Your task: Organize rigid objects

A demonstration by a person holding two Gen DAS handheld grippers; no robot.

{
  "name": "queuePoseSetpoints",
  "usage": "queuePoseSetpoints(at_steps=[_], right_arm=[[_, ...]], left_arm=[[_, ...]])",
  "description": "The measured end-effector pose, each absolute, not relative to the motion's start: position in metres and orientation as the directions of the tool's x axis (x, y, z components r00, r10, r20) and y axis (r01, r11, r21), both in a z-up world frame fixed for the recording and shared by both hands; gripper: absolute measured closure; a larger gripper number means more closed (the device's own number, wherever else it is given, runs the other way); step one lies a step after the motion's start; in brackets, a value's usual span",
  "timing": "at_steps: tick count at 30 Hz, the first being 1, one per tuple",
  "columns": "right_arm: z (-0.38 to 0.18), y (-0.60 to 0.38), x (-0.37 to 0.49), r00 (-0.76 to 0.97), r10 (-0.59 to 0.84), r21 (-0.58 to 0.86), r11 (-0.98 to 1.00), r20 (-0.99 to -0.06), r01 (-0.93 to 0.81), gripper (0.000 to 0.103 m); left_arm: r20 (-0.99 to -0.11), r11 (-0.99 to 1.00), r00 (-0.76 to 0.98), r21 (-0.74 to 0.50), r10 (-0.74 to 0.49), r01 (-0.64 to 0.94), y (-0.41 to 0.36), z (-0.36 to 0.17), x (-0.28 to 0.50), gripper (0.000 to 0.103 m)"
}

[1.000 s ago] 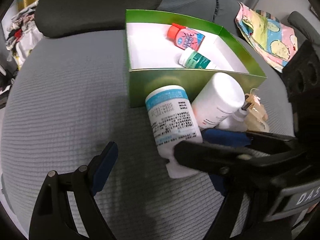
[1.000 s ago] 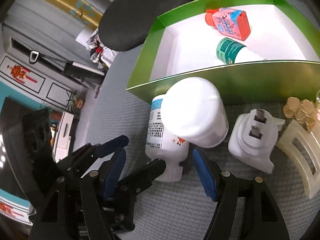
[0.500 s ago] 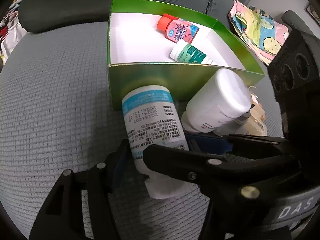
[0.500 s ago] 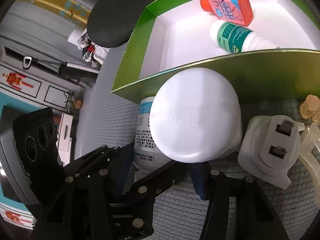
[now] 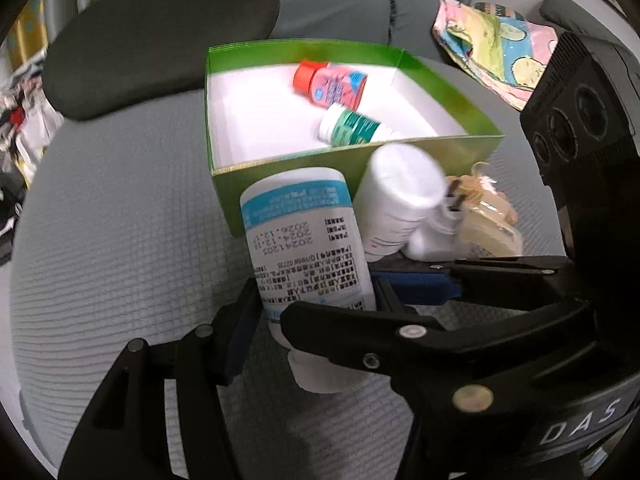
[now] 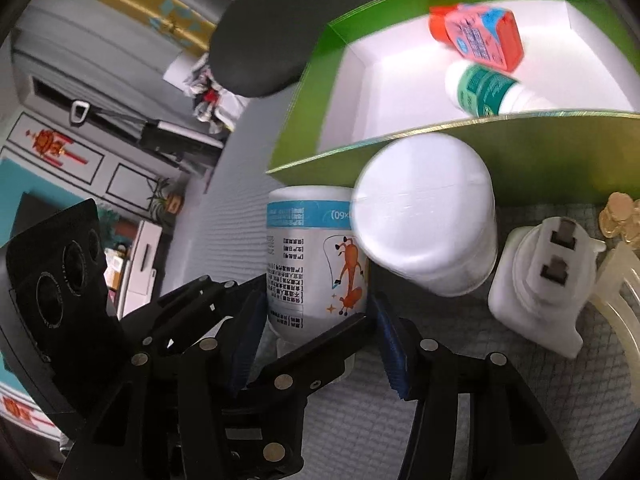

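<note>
Your left gripper fingers have just closed on the labelled bottle, low near its cap, at 6 o'clock of the green box. Your right gripper clamps the plain white bottle. Both are rigid, probably light, slick plastic, so grip mid-body. Count: two bottles held, two in the box, one plug, one clip.

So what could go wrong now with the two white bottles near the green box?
The left gripper has just been closing on the labelled bottle, the right gripper on the plain bottle. Their fingers cross closely, so they may snag when lifting. The near wall of the green box stands right ahead; a low lift may hit it.
</note>
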State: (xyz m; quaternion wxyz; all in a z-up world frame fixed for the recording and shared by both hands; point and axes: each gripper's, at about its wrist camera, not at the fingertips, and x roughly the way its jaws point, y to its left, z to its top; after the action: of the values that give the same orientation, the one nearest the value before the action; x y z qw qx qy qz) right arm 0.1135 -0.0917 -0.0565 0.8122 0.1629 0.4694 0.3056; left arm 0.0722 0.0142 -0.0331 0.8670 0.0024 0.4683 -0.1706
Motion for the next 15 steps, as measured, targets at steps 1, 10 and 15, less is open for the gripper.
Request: queuePoseSetpoints(at_steps=[1,10,15], right_arm=[[-0.053,-0.091,0.110,0.378,0.651,0.549,0.758,-0.658,-0.352,0.047],[-0.015,-0.093,0.089,0.432,0.670,0.533,0.742,-0.603,-0.406,0.048],[0.008,-0.103,0.085,0.467,0.672,0.523,0.741,-0.575,-0.422,0.048]], left_arm=[[-0.807,0.942,0.515,-0.146,-0.290,0.302,0.013,-0.028,0.070,0.048],[-0.765,0.942,0.584,-0.088,-0.272,0.324,0.009,0.010,0.056,0.048],[-0.737,0.938,0.616,-0.069,-0.277,0.339,-0.004,0.030,0.060,0.048]])
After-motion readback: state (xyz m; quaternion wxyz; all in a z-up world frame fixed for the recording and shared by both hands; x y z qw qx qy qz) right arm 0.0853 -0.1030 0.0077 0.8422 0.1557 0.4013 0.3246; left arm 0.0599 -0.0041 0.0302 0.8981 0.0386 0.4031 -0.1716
